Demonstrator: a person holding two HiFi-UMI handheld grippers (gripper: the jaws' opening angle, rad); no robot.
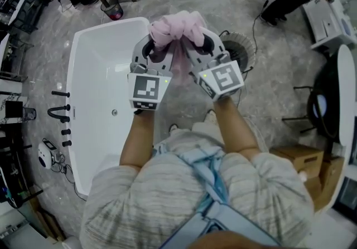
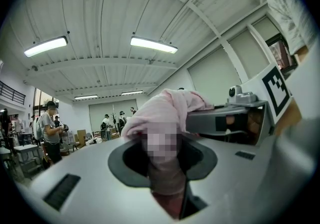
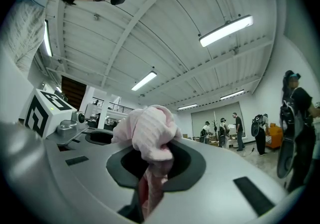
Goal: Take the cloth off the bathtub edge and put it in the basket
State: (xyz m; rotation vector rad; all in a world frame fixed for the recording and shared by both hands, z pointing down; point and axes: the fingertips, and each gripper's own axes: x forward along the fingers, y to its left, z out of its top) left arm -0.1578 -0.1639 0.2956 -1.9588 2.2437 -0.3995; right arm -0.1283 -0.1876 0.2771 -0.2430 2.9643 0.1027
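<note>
Cloth [image 1: 174, 26]: pink, bunched into a ball, off the tub and up in the air, shared betw. both grippers. It sits over the tub's far right corner, just left of the basket. A loose tail hangs down betw. the two gripper bodies.

Left gripper [image 1: 159, 46]: jaws drawn close on the cloth. In the left gripper view, fabric [image 2: 165, 110] is pinched in the slot and puffs out over the tips. Right gripper [image 1: 196, 42]: same, jaws nearly together w/ a fold wedged betw. them and the rest [image 3: 148, 135] heaped on top. The grippers are side by side, almost touching, both roughly level.

Tub [image 1: 95, 108]: white, left of the hands and below them. Basket [image 1: 241, 47]: round, on the floor just right of the tub's corner, partly hidden behind the right gripper. Small bin [image 1: 113, 9] w/ red inside stands beyond the tub's far end; prob. not the target.

Step, as I read it: pick-off is done and this is the carry, so approx. past halfway w/ the drop left to do.

Next move needs:
- both hands going right together, keeping the same spacing so neither grip gets pulled off
- bundle centred over the basket mouth, then lowered
- both jaws opened at about the same time, so the cloth doesn't swing off one side
- an eye on the hanging tail, which could catch or drape on the basket rim
</note>
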